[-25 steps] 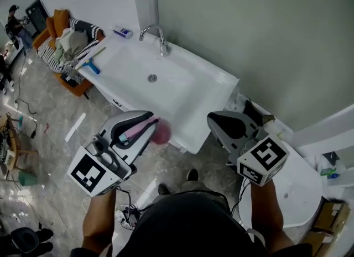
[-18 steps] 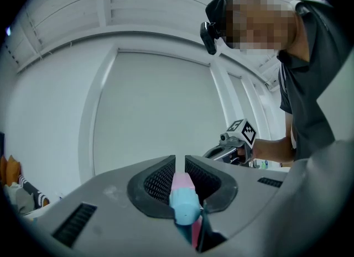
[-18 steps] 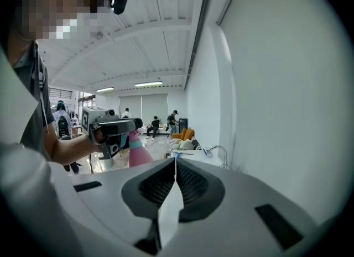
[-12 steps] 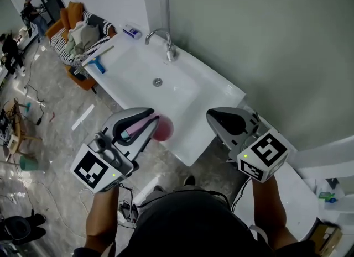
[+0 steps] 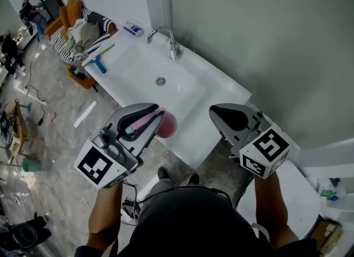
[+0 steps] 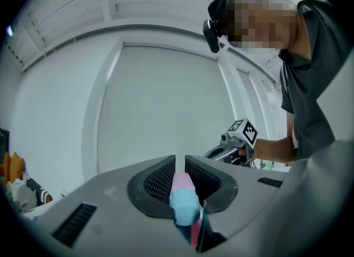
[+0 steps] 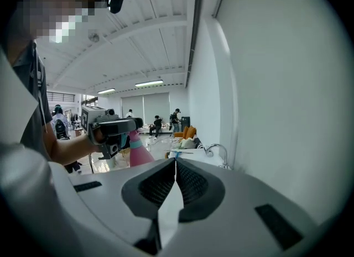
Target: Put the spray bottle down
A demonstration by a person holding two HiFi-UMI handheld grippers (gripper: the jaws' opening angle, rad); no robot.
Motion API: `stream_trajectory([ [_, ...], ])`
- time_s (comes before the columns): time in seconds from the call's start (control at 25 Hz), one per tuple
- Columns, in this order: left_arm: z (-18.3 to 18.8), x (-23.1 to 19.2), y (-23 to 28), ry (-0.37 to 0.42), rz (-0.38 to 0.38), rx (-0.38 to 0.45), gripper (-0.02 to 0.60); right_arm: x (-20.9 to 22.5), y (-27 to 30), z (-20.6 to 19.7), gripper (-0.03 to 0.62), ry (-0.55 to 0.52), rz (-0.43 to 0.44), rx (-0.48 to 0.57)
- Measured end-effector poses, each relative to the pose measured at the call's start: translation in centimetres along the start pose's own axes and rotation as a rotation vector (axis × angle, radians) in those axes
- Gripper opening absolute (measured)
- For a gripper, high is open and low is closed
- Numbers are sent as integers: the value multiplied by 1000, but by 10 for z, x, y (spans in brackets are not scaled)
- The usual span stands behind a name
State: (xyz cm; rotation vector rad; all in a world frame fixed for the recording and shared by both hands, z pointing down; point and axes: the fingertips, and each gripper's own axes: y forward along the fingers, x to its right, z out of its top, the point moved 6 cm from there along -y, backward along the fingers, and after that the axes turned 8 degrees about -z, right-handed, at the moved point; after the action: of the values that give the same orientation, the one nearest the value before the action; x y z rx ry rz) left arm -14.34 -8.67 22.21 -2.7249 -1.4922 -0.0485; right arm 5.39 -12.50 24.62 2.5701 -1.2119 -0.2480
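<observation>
A pink spray bottle [image 5: 167, 126] with a pale blue collar hangs over the front edge of the white sink [image 5: 138, 73]. My left gripper [image 5: 152, 119] is shut on the bottle. In the left gripper view the bottle's pink and blue top [image 6: 184, 198] sits pinched between the jaws. To the right, my right gripper [image 5: 217, 115] is held level with the left one, shut and holding nothing. The right gripper view shows its jaws closed together [image 7: 175, 163], with the pink bottle [image 7: 139, 154] off to the left under the left gripper.
A chrome faucet [image 5: 166, 36] stands at the sink's back edge. A blue-handled tool [image 5: 98, 64] and a small tube [image 5: 133, 29] lie at its left end. Beyond that end is an orange sofa [image 5: 74, 29] piled with cloth. A white round fixture [image 5: 298, 187] is at lower right.
The head view has swung, so the sink sits further right and lower in the picture. Both grippers keep about the same pose, and the left one still grips the bottle.
</observation>
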Motion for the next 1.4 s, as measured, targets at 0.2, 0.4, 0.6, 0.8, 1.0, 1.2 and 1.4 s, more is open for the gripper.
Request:
stream_trajectory([
  [0.2,-2,-37,-7,-7,-57,8,52,-4,22,10,9,16,-52,-4],
  [0.4,-6,-69,-15,4,-113,20,52,-9,44,15,9,38,-117,-9],
  [0.6,-9,-94,-19,28,-166,45,52,-15,63,20,9,34,-159,-24],
  [0.8,-11,-111,-12,24,-200,44,52,-12,75,22,9,29,-182,-42],
  [1.0,-14,-119,6,12,-197,34,52,6,77,20,9,42,-172,-52],
  [1.2,-21,-126,35,1,-158,16,52,42,81,11,9,49,-135,-57],
  [1.4,-21,-133,64,-1,-110,7,52,77,85,13,9,38,-80,-45],
])
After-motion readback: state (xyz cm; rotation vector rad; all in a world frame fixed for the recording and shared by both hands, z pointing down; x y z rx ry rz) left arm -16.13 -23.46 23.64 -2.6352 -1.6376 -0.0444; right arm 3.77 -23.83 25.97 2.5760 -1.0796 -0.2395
